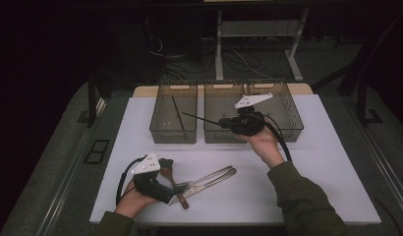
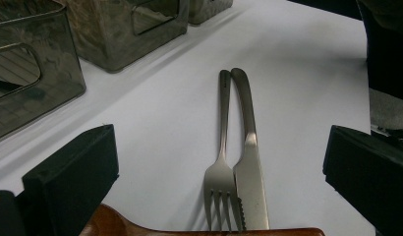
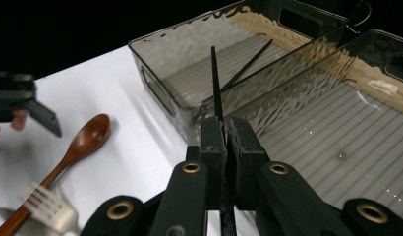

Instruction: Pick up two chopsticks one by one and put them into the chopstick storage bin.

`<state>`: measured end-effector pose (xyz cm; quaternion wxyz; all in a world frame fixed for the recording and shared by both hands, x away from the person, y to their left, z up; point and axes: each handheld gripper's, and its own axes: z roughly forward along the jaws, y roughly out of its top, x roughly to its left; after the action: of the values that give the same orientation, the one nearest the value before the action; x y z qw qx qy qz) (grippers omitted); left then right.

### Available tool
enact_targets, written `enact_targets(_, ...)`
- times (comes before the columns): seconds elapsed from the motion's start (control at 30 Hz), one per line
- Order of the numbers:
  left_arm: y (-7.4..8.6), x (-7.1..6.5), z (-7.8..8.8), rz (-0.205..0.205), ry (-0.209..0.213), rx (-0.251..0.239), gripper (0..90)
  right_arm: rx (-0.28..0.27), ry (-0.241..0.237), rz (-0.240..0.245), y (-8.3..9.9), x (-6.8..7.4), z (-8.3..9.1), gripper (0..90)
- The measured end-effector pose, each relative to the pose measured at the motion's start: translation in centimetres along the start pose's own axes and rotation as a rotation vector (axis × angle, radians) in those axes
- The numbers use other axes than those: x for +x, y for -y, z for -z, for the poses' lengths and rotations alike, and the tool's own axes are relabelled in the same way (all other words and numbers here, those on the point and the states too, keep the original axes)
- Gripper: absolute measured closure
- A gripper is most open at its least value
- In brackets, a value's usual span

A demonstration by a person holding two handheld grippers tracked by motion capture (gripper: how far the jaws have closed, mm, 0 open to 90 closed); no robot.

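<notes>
The right gripper is clamped on a thin black chopstick — its blocky black jaws pressed together around the stick, which juts out straight above the ribbed floors of the smoky, rippled plastic bins. A second chopstick lies slanted inside the left bin. The left gripper rests low on the white table, its jaws standing wide apart over the glossy brown wooden spoon; whether they touch it is hard to tell. Just beyond lie a steel fork and a serrated knife — side by side, handles touching.
</notes>
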<state>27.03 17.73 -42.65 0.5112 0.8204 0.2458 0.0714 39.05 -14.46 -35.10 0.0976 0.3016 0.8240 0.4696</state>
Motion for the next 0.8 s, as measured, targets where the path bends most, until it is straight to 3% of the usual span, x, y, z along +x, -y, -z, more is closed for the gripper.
enact_targets(0.2,0.0,0.0,0.0,-0.001,0.005,-0.004,0.0,0.011,0.013,-0.023,-1.2,0.1,-1.9,85.0)
enact_targets(0.53,-0.1,0.0,0.1,-0.003,0.001,-0.007,0.0,0.025,0.038,-0.020,-3.1,0.6,-5.3,85.0)
enact_targets(0.8,-0.1,0.0,0.1,0.001,0.001,-0.015,0.0,0.071,0.071,-0.018,-4.6,0.6,-8.3,84.9)
